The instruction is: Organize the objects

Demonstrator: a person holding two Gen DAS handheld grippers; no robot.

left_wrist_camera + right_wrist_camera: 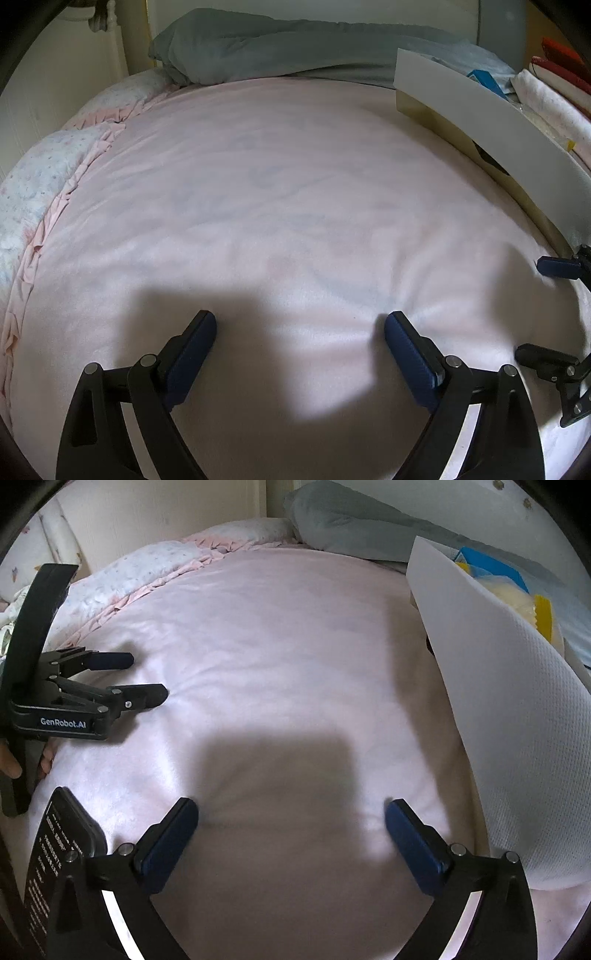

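While both jaws stood wide and empty, nothing was in hand over the bed.

With the pink blanket [280,177] as landmark, the left hand-held gripper [300,332] and the right hand-held gripper [291,816] were angled down at its near part, each holding nothing, apparently placed to take up the cloth. The white box [480,122] stood at the blanket's right edge, holding yellow and blue packets [495,579], judged the objects to be organized. A grey pillow [258,48] lay beyond the blanket's far edge. A floral quilt [40,173] bordered its left side. What the grippers were aimed at could not be determined.
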